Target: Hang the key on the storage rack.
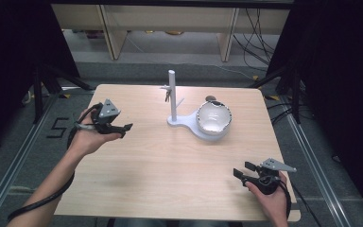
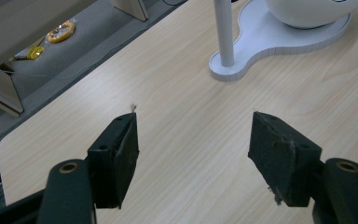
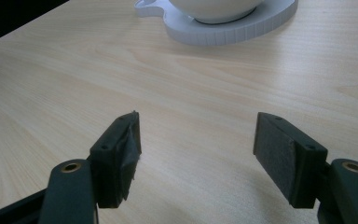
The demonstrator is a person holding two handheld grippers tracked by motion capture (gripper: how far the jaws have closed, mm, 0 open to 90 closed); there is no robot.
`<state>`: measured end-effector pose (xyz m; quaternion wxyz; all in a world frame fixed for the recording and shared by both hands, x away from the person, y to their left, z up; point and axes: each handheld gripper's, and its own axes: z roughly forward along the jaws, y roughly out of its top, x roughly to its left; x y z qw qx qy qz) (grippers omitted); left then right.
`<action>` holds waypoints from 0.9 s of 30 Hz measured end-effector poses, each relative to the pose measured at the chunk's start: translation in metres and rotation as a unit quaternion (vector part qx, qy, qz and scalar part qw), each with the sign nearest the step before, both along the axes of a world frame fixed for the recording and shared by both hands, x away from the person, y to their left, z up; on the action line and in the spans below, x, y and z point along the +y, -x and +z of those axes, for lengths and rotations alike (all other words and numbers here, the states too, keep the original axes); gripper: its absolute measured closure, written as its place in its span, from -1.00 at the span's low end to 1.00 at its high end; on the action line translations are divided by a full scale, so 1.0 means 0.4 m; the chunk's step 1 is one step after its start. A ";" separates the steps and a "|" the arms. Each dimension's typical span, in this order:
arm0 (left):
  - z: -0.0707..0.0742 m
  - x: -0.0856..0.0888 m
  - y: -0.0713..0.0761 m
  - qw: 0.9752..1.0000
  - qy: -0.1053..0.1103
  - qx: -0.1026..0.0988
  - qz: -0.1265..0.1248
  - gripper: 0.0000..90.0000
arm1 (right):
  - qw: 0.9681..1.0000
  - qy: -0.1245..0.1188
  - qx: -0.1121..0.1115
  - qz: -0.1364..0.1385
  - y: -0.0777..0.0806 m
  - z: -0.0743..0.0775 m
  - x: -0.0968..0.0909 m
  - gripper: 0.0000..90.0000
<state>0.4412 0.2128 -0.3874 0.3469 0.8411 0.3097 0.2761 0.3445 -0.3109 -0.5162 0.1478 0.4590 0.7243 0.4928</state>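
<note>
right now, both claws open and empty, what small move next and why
Probably ease the right claw forward toward the bowl on the white stand. Both claws, left included, are open, empty and well short of it, and the right sits nearer the bowl's side.

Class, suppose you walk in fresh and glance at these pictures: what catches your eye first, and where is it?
A white bowl sits on a white stand base near the table's far middle, with an upright white post rising from the base's left end. Flanking it, the left tongs hover at the left edge and the right tongs at the near right corner, both open and empty.
</note>
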 end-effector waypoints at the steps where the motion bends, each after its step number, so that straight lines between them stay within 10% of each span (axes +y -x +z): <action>1: -0.006 0.003 0.006 1.000 0.005 -0.001 0.002 -0.28 | 1.000 0.001 0.001 -0.001 0.000 0.001 0.000 -0.27; 16: -0.119 0.055 0.104 0.996 0.076 -0.018 0.047 -0.28 | 1.000 -0.001 0.002 0.002 0.002 0.002 0.001 -0.27; 27: -0.237 0.106 0.173 0.985 0.142 -0.017 0.095 -0.29 | 1.000 -0.001 0.005 0.001 0.002 0.001 0.002 -0.27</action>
